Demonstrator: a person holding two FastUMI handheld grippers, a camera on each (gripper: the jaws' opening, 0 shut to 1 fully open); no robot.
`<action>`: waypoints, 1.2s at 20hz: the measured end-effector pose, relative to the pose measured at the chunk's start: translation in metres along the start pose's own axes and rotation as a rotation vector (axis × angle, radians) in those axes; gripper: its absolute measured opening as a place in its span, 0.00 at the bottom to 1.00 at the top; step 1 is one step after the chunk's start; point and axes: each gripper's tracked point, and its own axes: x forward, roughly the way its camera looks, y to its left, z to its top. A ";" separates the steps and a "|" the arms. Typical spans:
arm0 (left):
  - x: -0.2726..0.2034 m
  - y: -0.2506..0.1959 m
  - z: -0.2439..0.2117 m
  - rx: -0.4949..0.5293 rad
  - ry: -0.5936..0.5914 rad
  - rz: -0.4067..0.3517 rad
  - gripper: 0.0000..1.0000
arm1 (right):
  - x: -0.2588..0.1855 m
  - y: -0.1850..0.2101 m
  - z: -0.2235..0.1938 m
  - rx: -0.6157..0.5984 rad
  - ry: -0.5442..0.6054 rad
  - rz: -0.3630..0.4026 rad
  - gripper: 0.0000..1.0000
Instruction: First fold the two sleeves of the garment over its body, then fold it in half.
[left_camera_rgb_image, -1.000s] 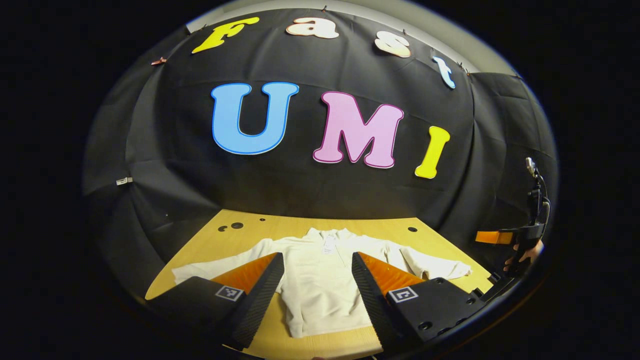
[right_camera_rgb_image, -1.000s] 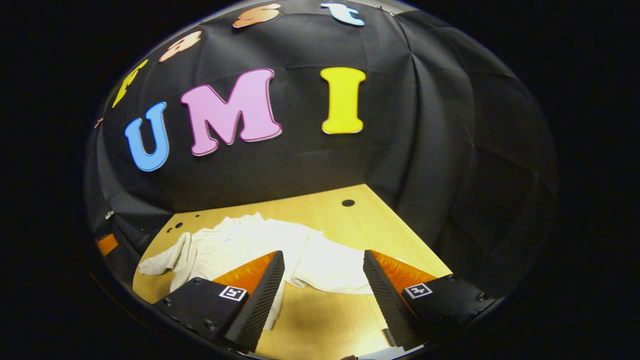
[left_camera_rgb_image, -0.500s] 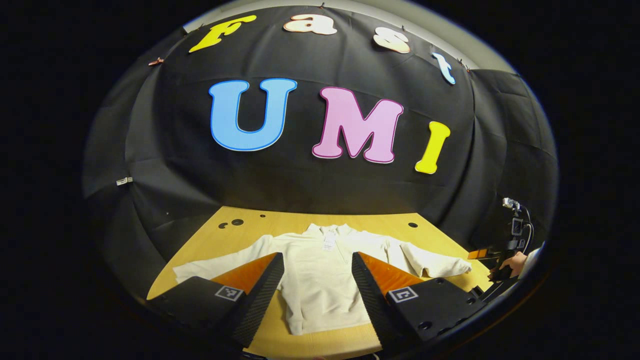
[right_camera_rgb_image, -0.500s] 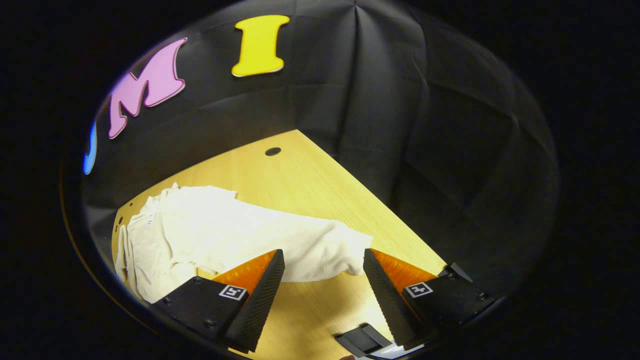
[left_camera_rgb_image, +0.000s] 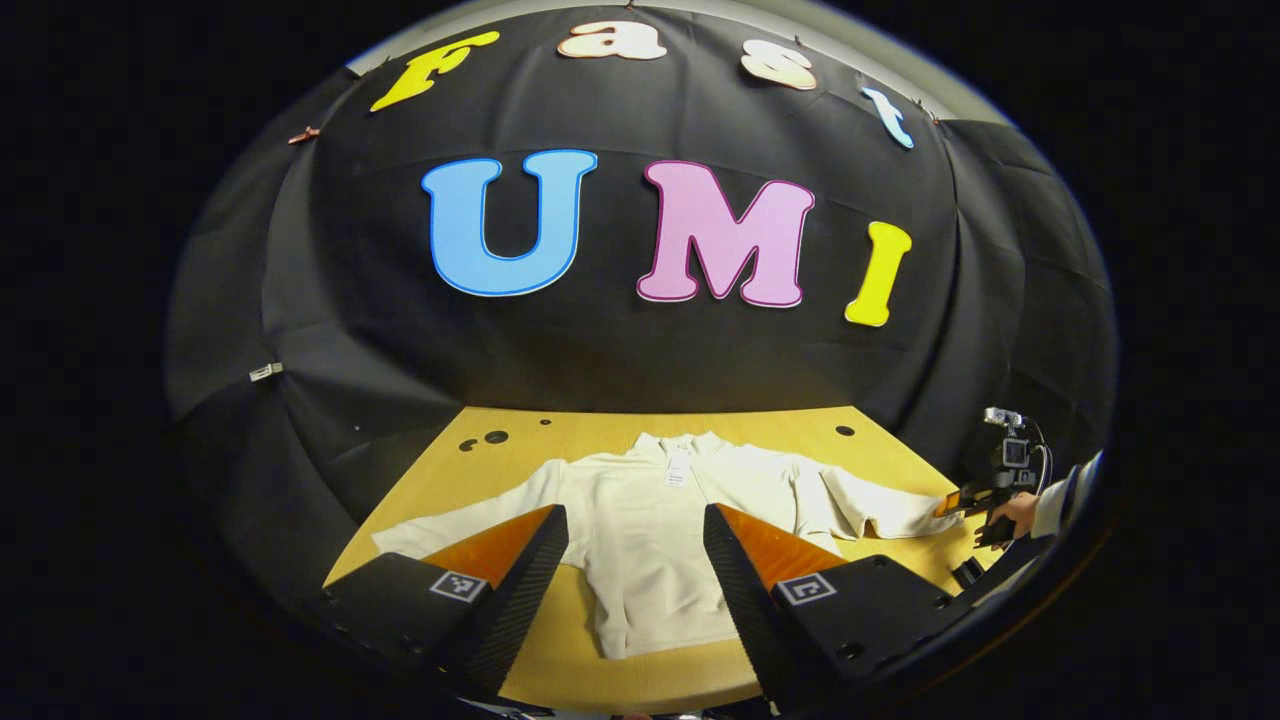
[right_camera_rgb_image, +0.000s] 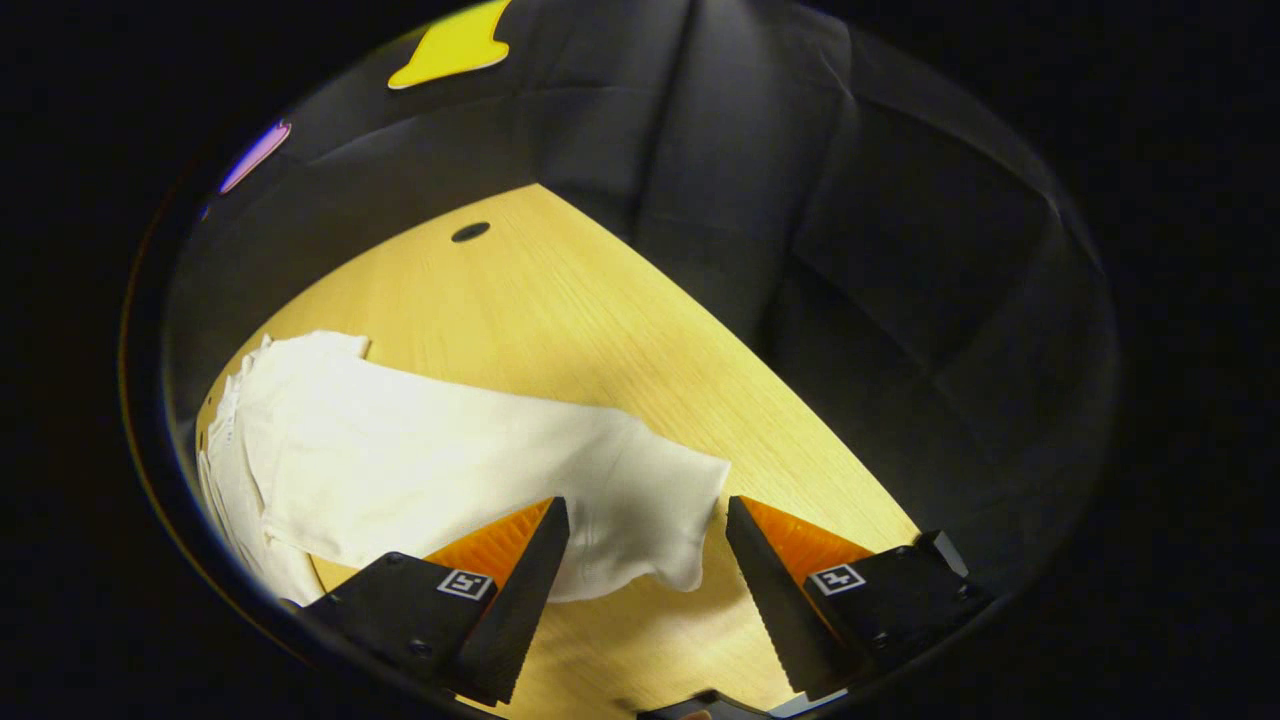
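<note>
Lying flat on wooden table (left_camera_rgb_image: 560, 455), cream garment (left_camera_rgb_image: 650, 540), black cloth wall (left_camera_rgb_image: 600, 360) behind.

Wooden table (left_camera_rgb_image: 560, 445), small dark holes (left_camera_rgb_image: 495, 437)

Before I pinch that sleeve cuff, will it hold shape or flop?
Likely floppy: the sleeve lies wrinkled and flat on the wooden table. Probably light, so it may drag the sweatshirt. The right gripper is open around the cuff.

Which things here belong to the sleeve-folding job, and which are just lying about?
Job:
- cream long-sleeved fabric garment, flat on the table
- its right sleeve cuff, between the open right gripper fingers
- left gripper, open, above the hem

Lying about:
- yellow wooden table
- black cloth wall
</note>
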 end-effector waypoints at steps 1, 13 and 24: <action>0.000 0.002 0.000 0.002 0.001 0.009 0.90 | 0.011 -0.001 0.008 0.030 -0.030 -0.009 0.98; -0.005 0.005 -0.003 0.002 -0.005 0.000 0.90 | -0.004 0.022 0.008 0.028 -0.002 0.086 0.13; -0.020 0.013 -0.002 -0.003 -0.060 -0.083 0.90 | -0.111 0.042 -0.026 0.039 -0.113 0.132 0.13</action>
